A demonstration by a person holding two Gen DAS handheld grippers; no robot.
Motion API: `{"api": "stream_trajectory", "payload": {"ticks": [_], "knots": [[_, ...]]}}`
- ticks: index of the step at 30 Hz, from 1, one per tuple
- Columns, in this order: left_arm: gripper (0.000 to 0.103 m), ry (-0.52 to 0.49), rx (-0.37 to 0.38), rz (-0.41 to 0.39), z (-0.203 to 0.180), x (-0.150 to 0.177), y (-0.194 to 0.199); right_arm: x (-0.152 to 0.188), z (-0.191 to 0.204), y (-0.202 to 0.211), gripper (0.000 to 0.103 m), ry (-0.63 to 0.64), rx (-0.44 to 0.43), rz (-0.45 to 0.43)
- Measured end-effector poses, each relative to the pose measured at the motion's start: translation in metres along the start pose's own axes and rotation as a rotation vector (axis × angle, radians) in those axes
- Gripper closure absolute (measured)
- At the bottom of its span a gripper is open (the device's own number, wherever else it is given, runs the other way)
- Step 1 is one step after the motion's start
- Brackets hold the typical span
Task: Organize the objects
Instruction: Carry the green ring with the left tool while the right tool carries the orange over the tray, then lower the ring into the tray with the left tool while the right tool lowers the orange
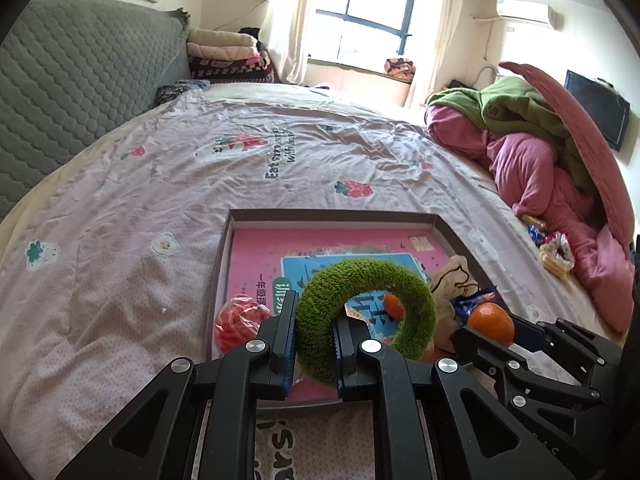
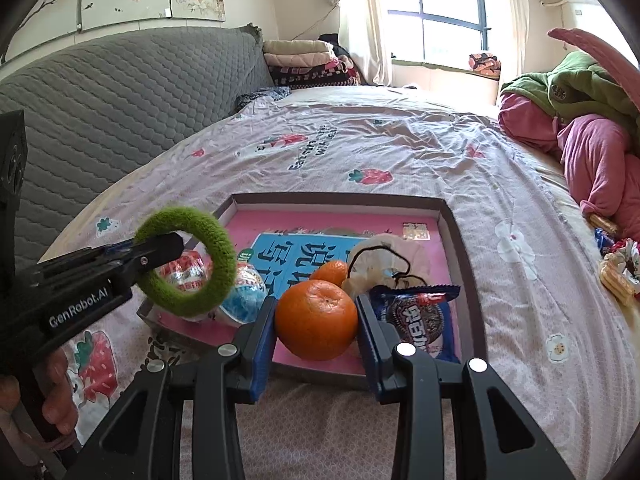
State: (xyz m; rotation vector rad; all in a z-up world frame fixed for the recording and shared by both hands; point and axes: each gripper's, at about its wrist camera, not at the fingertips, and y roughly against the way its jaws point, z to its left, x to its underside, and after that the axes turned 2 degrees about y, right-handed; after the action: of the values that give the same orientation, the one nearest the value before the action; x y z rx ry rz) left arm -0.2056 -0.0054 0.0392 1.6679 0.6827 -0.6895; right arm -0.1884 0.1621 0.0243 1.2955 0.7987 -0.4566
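My left gripper (image 1: pixel 314 320) is shut on a green fuzzy ring (image 1: pixel 412 292) and holds it above the near left part of a shallow box (image 1: pixel 332 216) lined with a pink book. The ring also shows in the right wrist view (image 2: pixel 216 252), with the left gripper (image 2: pixel 160 246) clamped on its rim. My right gripper (image 2: pixel 316 312) is shut on an orange (image 2: pixel 316 320) over the box's near edge (image 2: pixel 320 376). The held orange also shows in the left wrist view (image 1: pixel 491 320). A second orange (image 2: pixel 330 272) lies in the box.
In the box lie a blue cookie packet (image 2: pixel 420 320), a crumpled cream bag (image 2: pixel 384 260) and red-and-white wrapped snacks (image 2: pixel 188 268). More snacks (image 2: pixel 616 272) lie on the bed at right, by a pink and green bedding pile (image 2: pixel 592 152). A grey headboard (image 2: pixel 100 112) stands at left.
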Motion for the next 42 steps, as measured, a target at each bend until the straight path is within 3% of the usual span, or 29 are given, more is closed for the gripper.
{"api": "stream_trajectory", "payload": {"ticks": [13,42], "knots": [[0.088,-0.073,-0.028,-0.029,-0.005,0.017,-0.015,0.012,-0.003,-0.025,0.065,-0.002,-0.006,0.054],[0.088,-0.205,-0.082,-0.092,-0.019,0.037,-0.030,0.021,-0.008,-0.043,0.064,-0.007,-0.011,0.067]]}}
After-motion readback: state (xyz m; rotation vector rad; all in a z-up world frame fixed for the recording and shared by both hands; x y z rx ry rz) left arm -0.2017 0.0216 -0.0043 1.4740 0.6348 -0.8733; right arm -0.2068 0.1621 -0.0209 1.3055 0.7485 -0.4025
